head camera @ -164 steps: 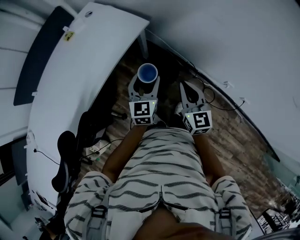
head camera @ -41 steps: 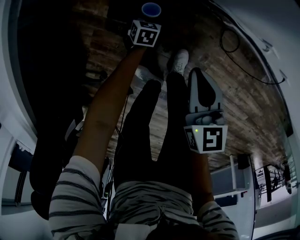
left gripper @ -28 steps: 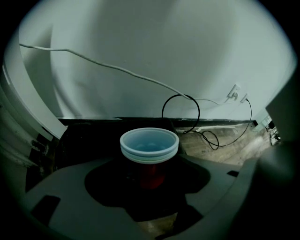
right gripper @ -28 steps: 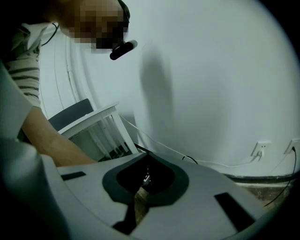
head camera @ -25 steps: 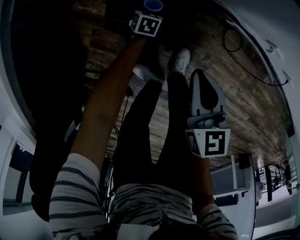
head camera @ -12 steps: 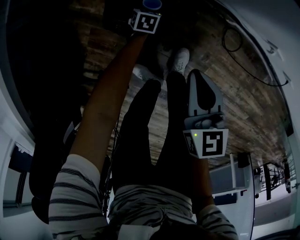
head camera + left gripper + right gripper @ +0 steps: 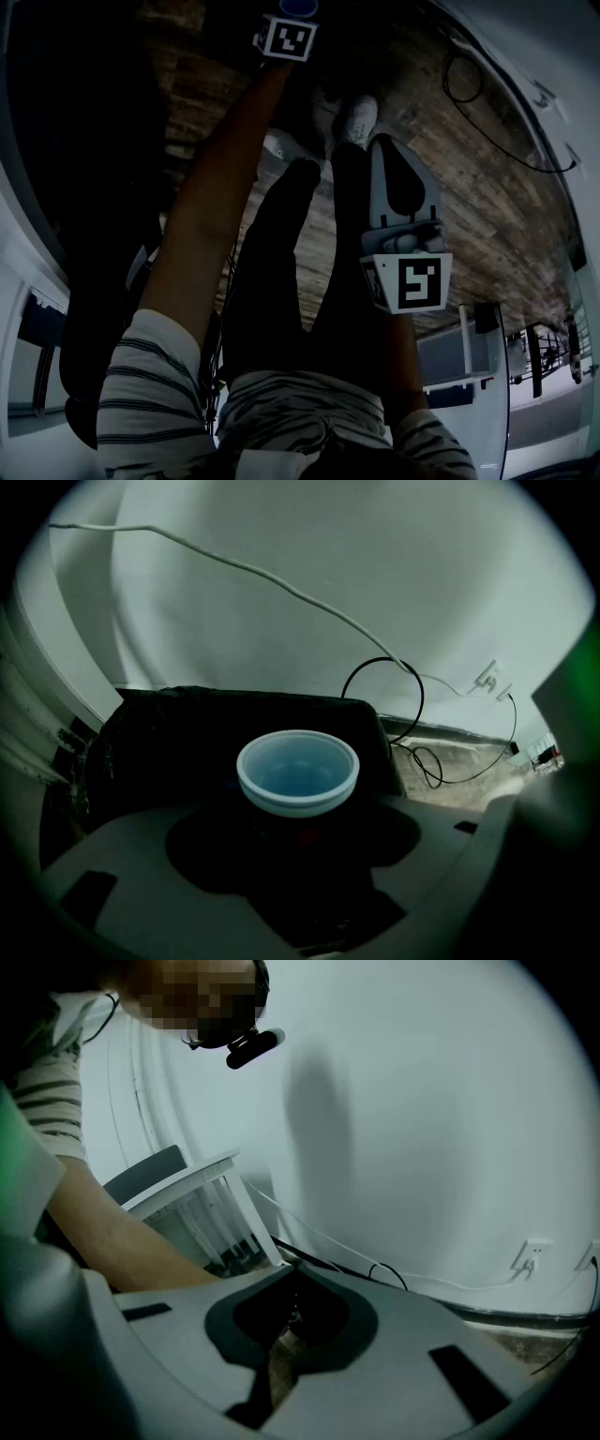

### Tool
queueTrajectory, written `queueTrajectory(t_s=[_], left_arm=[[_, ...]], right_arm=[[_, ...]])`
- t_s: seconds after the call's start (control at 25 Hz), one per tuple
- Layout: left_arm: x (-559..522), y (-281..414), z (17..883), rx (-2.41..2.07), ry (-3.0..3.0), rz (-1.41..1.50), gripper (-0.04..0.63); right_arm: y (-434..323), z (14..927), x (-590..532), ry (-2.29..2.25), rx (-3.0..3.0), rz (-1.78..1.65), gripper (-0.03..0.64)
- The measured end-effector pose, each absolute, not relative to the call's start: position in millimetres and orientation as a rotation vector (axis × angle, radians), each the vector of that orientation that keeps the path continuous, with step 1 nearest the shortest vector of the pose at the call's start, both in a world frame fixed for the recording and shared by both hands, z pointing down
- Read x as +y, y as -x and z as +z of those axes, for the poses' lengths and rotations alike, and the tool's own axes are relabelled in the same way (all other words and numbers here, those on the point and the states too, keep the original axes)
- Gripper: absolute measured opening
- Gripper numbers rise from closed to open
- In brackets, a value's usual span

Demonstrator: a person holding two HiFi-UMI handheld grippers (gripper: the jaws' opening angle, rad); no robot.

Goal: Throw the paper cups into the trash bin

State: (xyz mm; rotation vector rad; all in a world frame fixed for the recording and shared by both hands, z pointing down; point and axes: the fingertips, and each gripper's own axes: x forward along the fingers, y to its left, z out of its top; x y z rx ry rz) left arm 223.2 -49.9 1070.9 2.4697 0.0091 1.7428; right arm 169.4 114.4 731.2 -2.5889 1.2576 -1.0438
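A paper cup (image 7: 298,772), white with a blue inside, stands upright between the jaws of my left gripper (image 7: 298,810), which is shut on its lower part. Just behind and below the cup lies the black trash bin (image 7: 178,738), its dark mouth facing up. In the head view the left arm is stretched far forward; the left gripper (image 7: 295,13) and the cup's blue rim (image 7: 300,6) sit at the top edge. My right gripper (image 7: 392,145) hangs beside the person's leg with its jaws together and nothing in them; its tips (image 7: 289,1274) meet.
A white wall stands close behind the bin, with a white cable (image 7: 281,583) and a black looped cable (image 7: 384,691) on it. The wooden floor (image 7: 487,197) carries more cable. The person's legs and white shoes (image 7: 358,117) are below me. White furniture (image 7: 202,1208) stands at the left.
The left arm has reached further forward with the cup, which now sits at the head view's top edge. The right gripper has drifted slightly left and stays shut.
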Motion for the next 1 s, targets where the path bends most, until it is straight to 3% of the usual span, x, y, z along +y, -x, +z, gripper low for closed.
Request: queueTrajectory(t_s=[1.0], left_arm=[[-49.3,-221.4,1036.3,-0.063,-2.484,1.681,0.316]], right_arm=[[-165.7,718.9,106.4,2.571,1.288,-1.034,0.01]])
